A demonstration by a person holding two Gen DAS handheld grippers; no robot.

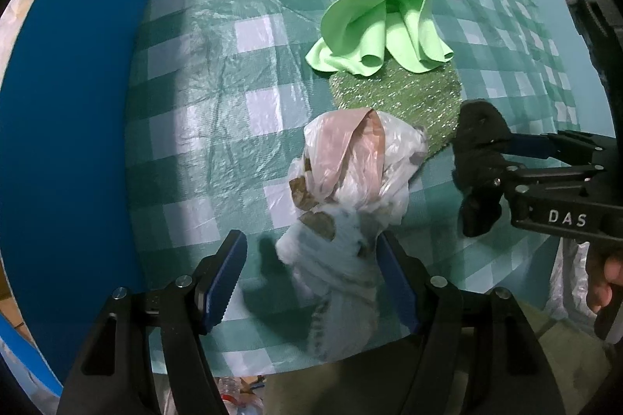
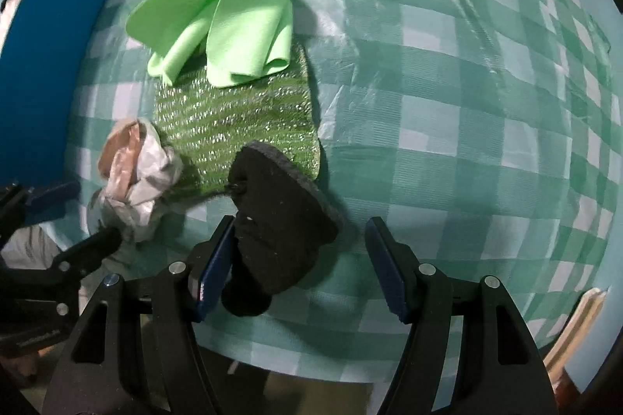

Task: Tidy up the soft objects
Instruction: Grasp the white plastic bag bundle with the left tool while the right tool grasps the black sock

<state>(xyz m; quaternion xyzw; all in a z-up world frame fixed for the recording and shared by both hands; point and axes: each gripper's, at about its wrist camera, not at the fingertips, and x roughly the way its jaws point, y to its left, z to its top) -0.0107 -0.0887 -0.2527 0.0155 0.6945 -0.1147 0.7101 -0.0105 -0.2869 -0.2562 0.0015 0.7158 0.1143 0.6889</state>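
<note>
A: The crumpled plastic bag (image 1: pixel 346 181) lies at the near table edge, between the left gripper (image 1: pixel 311 278)'s spread fingers.

B: And the black cloth (image 2: pixel 280 228)?

A: Beside the right gripper (image 2: pixel 300 263), also spread, touching one finger. Close low on bunched folds.

B: Count?

A: One bag, one black cloth, one green cloth (image 1: pixel 381 21), one glittery scrubber (image 1: pixel 409 95).
</note>
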